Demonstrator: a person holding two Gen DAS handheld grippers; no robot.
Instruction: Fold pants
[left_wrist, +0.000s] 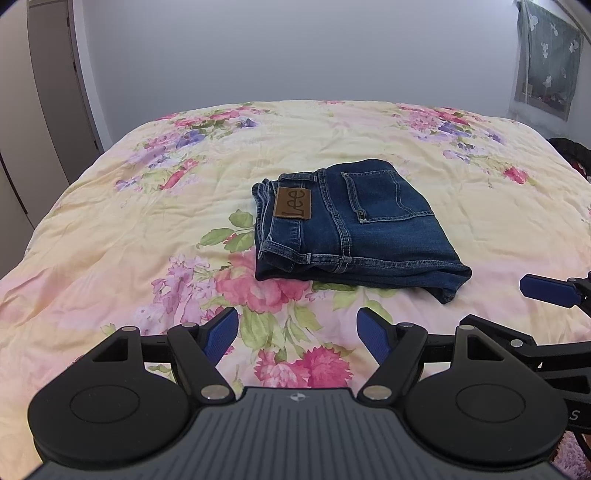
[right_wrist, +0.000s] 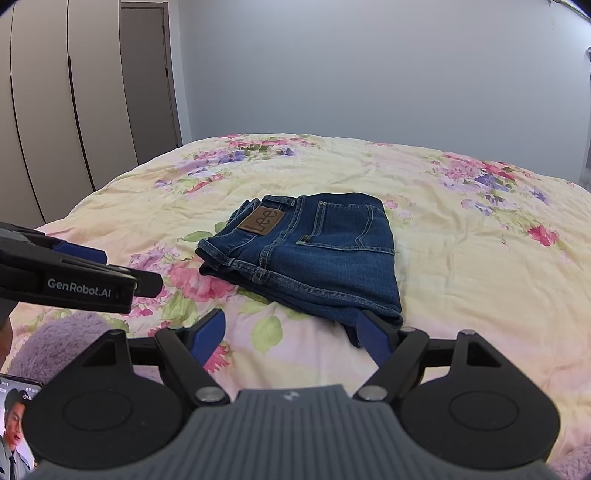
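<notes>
The folded pants (left_wrist: 354, 225) lie on the bed (left_wrist: 129, 221), near its middle. The left hand-held gripper (left_wrist: 297, 334) and right hand-held gripper (right_wrist: 291, 332) sit side by side before the pants, apart from them. A wardrobe (right_wrist: 55, 129) stands left of the bed.

Bare bedspread (left_wrist: 122, 229) lies open all round the folded jeans (left_wrist: 354, 225); only the left gripper (right_wrist: 85, 273) juts in near their left.
</notes>
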